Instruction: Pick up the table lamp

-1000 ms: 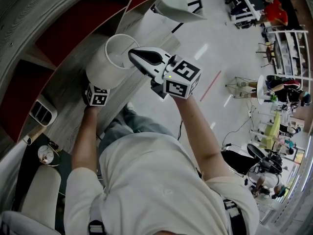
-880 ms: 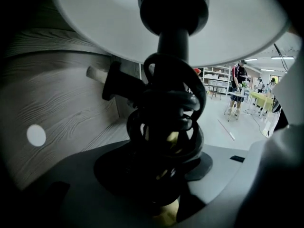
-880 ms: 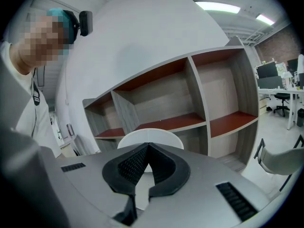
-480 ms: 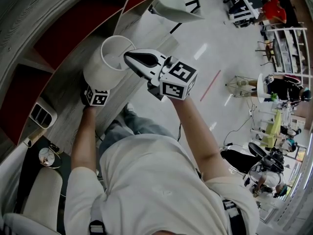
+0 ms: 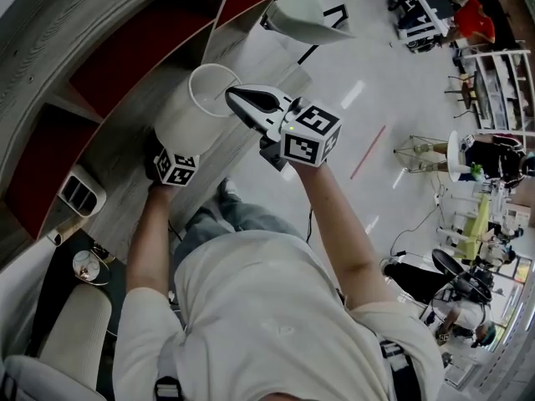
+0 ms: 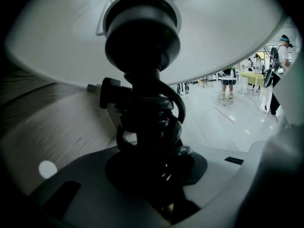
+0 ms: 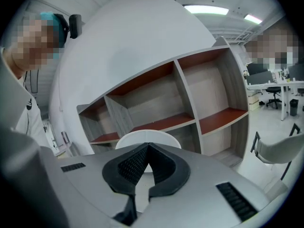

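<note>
The table lamp has a white cylindrical shade [image 5: 199, 111] and a black stem [image 6: 145, 122] wound with black cord. It stands over a grey wooden shelf top [image 5: 125, 182]. My left gripper [image 6: 154, 186] reaches in under the shade. Its jaws are closing, with the stem and the black base between them. In the head view only its marker cube [image 5: 175, 170] shows below the shade. My right gripper [image 5: 236, 95] is shut with nothing in it and hovers at the shade's upper rim [image 7: 148, 136].
A shelf unit with red-backed compartments [image 5: 125, 48] runs behind the lamp. A white chair [image 5: 309, 11] stands beyond it on the glossy floor. A socket block [image 5: 79, 195] and a small round clock [image 5: 84, 264] sit at the left. People and desks stand far right.
In the head view the lamp shade and the left gripper's cube have shifted slightly to the right. The right gripper stays shut at the shade's rim.
</note>
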The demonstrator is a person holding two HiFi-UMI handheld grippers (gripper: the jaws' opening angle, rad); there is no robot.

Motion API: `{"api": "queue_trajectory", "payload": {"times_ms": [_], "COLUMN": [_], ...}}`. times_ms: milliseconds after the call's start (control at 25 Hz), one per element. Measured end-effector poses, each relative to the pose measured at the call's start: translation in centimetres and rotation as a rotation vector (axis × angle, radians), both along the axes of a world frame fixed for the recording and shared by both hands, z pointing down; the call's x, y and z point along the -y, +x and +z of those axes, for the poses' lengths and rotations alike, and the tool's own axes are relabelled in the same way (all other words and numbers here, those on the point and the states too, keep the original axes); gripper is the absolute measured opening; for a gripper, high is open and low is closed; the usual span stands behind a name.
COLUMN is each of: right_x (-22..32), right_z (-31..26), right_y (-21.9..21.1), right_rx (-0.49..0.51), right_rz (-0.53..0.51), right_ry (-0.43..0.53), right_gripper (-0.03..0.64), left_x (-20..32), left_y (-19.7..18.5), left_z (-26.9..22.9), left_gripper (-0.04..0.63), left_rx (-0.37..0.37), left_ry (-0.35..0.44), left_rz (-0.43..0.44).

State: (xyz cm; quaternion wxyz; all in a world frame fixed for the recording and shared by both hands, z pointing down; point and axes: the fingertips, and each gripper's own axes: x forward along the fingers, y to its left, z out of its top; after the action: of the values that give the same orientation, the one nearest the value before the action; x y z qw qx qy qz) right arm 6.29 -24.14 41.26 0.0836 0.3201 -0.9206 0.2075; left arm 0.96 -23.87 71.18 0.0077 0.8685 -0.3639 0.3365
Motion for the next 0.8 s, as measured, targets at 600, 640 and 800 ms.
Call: {"api": "queue_trajectory", "payload": {"times_ms": [600,640,800], "right_x": [-1.8,-2.1,-2.8], "right_z": [-1.7,-1.9,-3.2], "right_y": [-0.3,-0.4,-1.3], "right_rx": [0.204,0.222,0.295], "right_rz": [-0.045,-0.050,-0.079], "right_ry": [-0.038,-0.041,-0.047], "right_gripper": [0.029,0.029,0.029], "left_x": [-5.2,-5.6,-7.4], "left_y": [-3.0,-3.3,-4.7], "left_z": [-2.4,-2.7,-4.1], "left_gripper": [0.118,0.118,0.120], "left_rx": [0.091,0.097,0.130], "left_ry": [-0.100,-0.111,-0.143], "left_rz": [-0.012,-0.006,0.020]}}
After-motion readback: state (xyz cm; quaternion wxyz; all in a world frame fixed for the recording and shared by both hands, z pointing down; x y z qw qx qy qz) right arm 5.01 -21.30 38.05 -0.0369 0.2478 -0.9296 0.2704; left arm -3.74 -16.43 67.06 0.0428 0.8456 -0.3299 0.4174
